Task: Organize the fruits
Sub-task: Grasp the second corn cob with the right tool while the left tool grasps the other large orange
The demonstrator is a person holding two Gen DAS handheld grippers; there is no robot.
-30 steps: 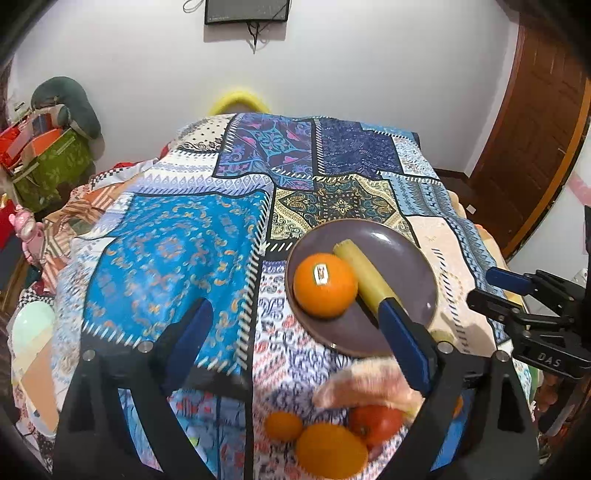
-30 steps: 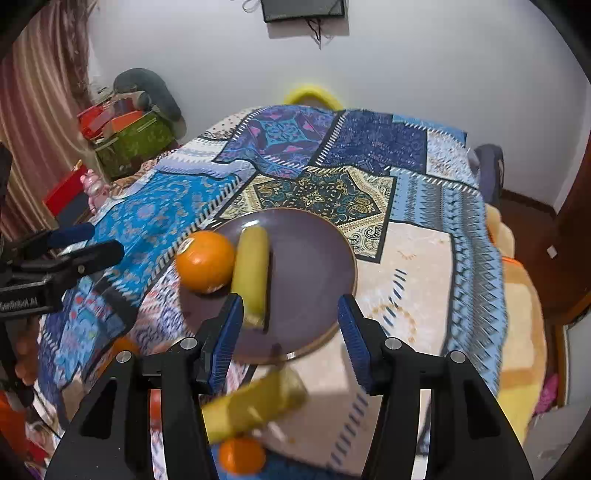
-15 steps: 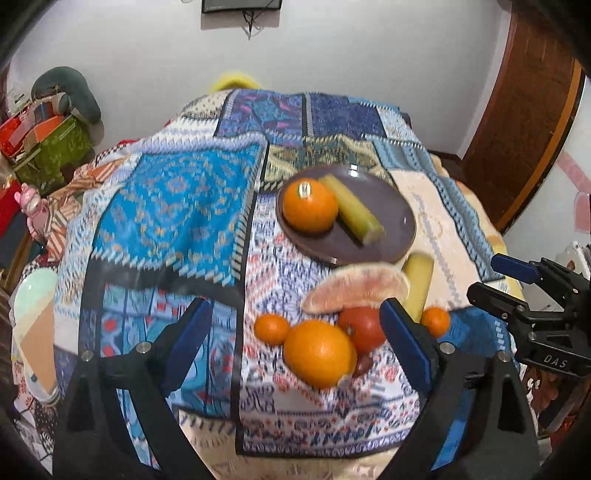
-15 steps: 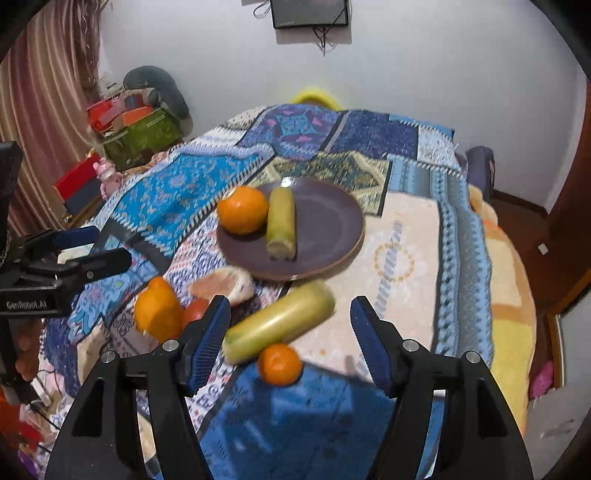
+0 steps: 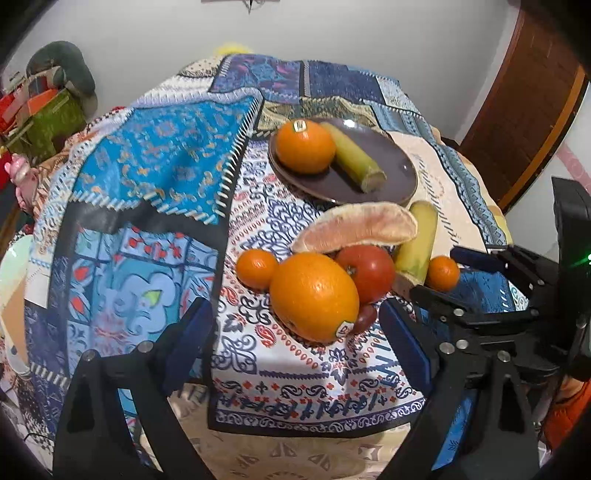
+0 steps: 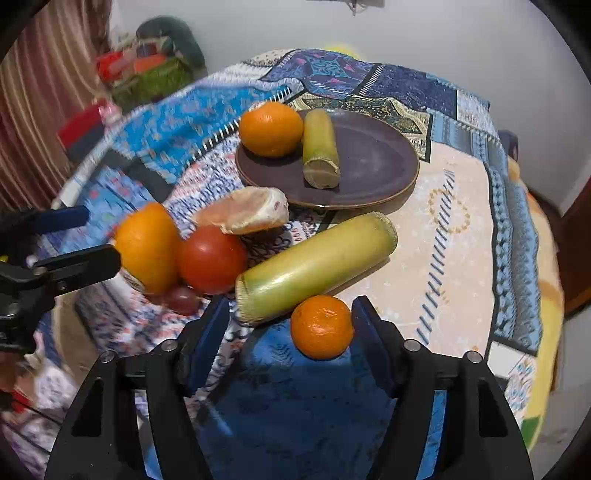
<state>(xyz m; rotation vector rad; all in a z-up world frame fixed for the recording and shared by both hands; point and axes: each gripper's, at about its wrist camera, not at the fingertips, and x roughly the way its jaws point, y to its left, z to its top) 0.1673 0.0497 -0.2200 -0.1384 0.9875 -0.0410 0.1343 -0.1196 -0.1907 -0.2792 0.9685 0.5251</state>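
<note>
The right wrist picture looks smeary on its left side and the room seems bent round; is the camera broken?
Not broken, probably. Right wrist view: the left side with the green bag is motion-blurred, while the small orange near the middle is sharper. Both views: a fisheye lens bows the wall and bedspread and darkens the corners. Left wrist view: sharper, with a soft glare on the plate.

A home bedroom is indicated: a bed is covered by a patchwork quilt, a wooden door is seen at far right, striped curtains at left, and piled household clutter against the white far wall.
</note>
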